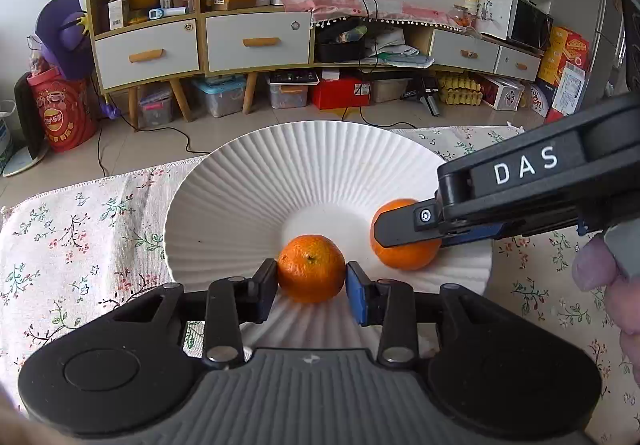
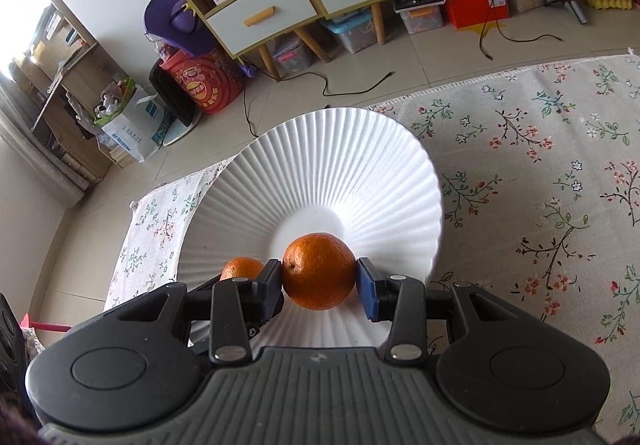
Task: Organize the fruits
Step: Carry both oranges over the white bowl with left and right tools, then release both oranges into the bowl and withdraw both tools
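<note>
left gripper (image 1: 311, 279): nearest my left wrist view, matte black plastic body, ribbed grey top plate, smooth round caps on both sides; I read its blue pads (image 1: 357, 297) as pressed on both flanks of a mandarin, so it's clamped.
left mandarin (image 1: 311, 268): round, dimpled orange peel, dark stem dot facing up; sits between my left fingers, underside on the plate's near slope.
right gripper (image 2: 319, 283): same black build, flat blue rubber pads (image 2: 367, 293); I see it clamped on the second mandarin, pads tight against both sides.
right mandarin (image 2: 319, 271): bigger-looking, round, glossy pitted peel, small stem mark on its left; over the plate's near slope, I can't tell if it touches the plate.
plate (image 1: 256, 181): white, wide and round, fine radial ribs fanning from a smooth flat centre, raised rim; both fruits are in it, near the front, just beside each other.
tablecloth (image 1: 80, 229): woven pale fabric, printed twigs and small pink and blue flowers, stitched fringe edge; plate rests on it.
hand (image 1: 600, 273): fingers at the right edge of my left view, wrapped on the right gripper's handle.
floor (image 2: 360, 61): glossy beige tiles, black cables trailing across.
cabinet (image 1: 240, 37): wood frame, white drawer fronts, orange curved handles, splayed legs.
</note>
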`<state>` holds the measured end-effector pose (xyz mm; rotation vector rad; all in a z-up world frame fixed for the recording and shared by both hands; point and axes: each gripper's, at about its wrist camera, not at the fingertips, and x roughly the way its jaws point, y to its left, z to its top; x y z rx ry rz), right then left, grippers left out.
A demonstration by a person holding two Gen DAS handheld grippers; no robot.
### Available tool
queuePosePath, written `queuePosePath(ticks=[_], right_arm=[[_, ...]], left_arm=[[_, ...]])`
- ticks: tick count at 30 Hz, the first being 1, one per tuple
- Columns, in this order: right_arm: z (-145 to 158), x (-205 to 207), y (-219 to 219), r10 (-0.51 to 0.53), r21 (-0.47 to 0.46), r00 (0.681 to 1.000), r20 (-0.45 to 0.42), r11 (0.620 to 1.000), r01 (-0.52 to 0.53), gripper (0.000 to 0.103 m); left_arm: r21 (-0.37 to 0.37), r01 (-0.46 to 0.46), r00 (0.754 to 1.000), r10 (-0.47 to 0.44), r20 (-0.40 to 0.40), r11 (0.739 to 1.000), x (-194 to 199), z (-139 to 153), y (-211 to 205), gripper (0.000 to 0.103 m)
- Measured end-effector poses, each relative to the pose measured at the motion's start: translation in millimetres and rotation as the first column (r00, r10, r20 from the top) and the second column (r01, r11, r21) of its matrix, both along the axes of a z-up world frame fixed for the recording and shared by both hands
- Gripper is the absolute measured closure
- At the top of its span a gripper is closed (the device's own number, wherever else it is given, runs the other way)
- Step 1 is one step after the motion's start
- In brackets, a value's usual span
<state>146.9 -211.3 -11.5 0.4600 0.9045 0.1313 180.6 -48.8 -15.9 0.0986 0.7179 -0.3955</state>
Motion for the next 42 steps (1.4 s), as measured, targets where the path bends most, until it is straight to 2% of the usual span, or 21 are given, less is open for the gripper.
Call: queuePosePath(ticks=[3,5,9,11,16,20,23,26,31,37,42], right_arm=[[3.4,-2.6,-3.3,-0.007,0.011,1.0,0.0,1.0,0.007,0.06],[6.3,-6.1,-4.5,-0.009,0.003,1.0,0.005,1.0,0.009,0.053],[12.0,-13.6,-5.0,-0.002,-0.014,1.0,0.007,1.0,0.002,0.046],[15.3,-18.5,-5.3,0.005,-0.025,1.0,0.01,1.0,-0.005,0.039],[23.0,-33.4,-5.7,0.027,-0.058,0.999,0.028,0.998,-0.025,0.027],[27.1,-47.7,-4.4,0.06,-0.102,0.997,0.044,0.993,-0.056,0.014],[25.6,-58.7,-1.9,0.101,-0.124,0.994,0.048,0.988,-0.094,0.01],[21.3,-72.2,3.6,0.114,-0.168,0.991,0.069,0.981,-0.101,0.006],[18.0,-93.4,16.2,0.157,-0.24,0.981,0.112,0.963,-0.127,0.003],[15.6,-109.6,20.2,0.187,-0.249,0.97,0.152,0.958,-0.146,0.001],[9.5,-118.2,28.9,0.214,-0.292,0.967,0.141,0.942,-0.166,0.001]], left_arm=[[0.008,0.006,1.0,-0.006,-0.007,1.0,-2.9,3.2,1.5,0.052],[0.027,0.011,1.0,-0.011,0.001,1.0,-7.7,6.7,2.5,0.043],[0.052,0.003,1.0,-0.004,0.006,0.999,-17.5,13.0,9.7,0.034],[0.05,-0.006,1.0,0.006,0.005,0.999,-24.0,17.0,14.8,0.026],[0.03,-0.021,0.999,0.022,-0.031,0.999,-41.7,22.1,27.0,0.017],[0.053,-0.01,0.999,0.012,-0.051,0.999,-58.8,23.3,33.4,0.011],[0.051,-0.003,0.998,0.007,-0.063,0.999,-72.3,23.2,41.2,0.005],[0.066,0.006,0.998,-0.002,-0.059,0.998,-87.2,21.4,45.9,0.001],[0.073,0.004,0.998,0.001,-0.068,0.997,-107.2,18.0,55.7,0.001],[0.093,0.011,0.999,-0.007,-0.046,0.996,-119.7,15.3,66.1,0.001],[0.134,-0.004,0.999,0.01,-0.044,0.991,-131.5,5.2,71.2,0.001]])
